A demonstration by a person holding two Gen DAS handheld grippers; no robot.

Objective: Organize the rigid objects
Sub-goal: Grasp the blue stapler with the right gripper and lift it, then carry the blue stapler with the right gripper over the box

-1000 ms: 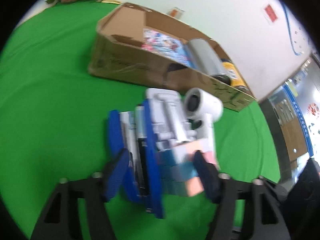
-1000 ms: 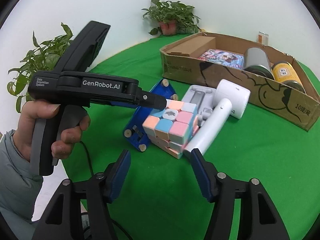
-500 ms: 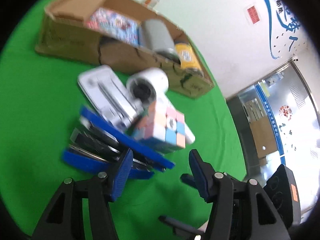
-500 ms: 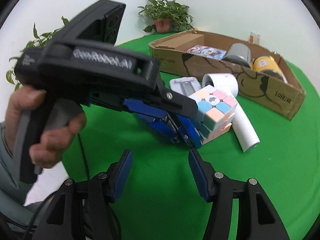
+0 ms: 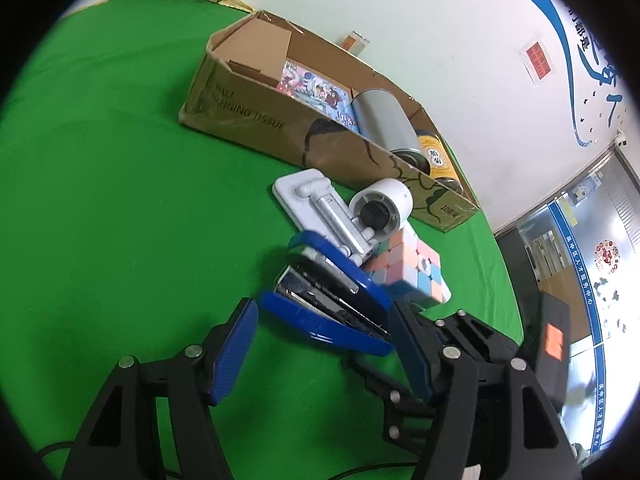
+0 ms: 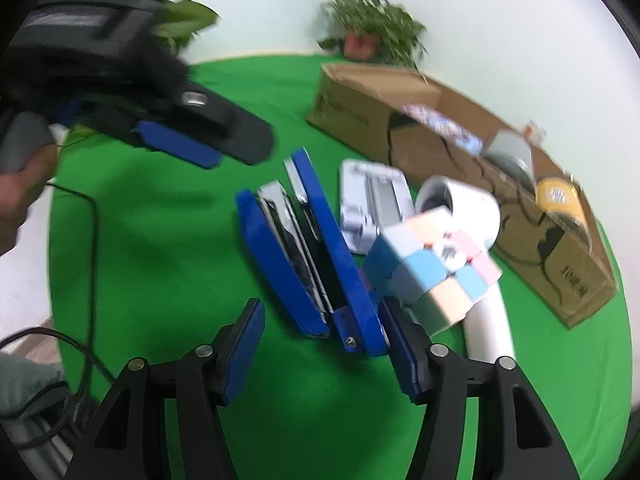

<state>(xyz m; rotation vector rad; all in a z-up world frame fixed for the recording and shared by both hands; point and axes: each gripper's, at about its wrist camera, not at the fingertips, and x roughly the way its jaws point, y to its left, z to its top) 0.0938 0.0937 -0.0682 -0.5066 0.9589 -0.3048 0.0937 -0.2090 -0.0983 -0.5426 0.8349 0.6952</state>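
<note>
A blue stapler (image 5: 332,300) (image 6: 308,252) lies on its side on the green cloth, its jaws spread. A pastel puzzle cube (image 5: 408,268) (image 6: 432,268), a white phone stand (image 5: 320,208) (image 6: 372,196) and a white handheld fan (image 5: 384,208) (image 6: 472,216) lie against it. My left gripper (image 5: 324,356) is open, just short of the stapler. My right gripper (image 6: 324,352) is open at the stapler's hinge end. An open cardboard box (image 5: 256,108) (image 6: 568,264) holds a picture book (image 5: 312,88), a grey can (image 5: 384,120) and a yellow-labelled can (image 5: 436,156).
Potted plants (image 6: 372,28) stand at the far edge of the round green table (image 5: 100,200) against a white wall. A black cable (image 6: 88,280) trails at the left edge. The left gripper's body (image 6: 132,84) hangs over the table's left part.
Both grippers have shifted around the pile. The left gripper has drawn back from the stapler. The right gripper has closed in on the stapler's hinge end. Both stay open.
</note>
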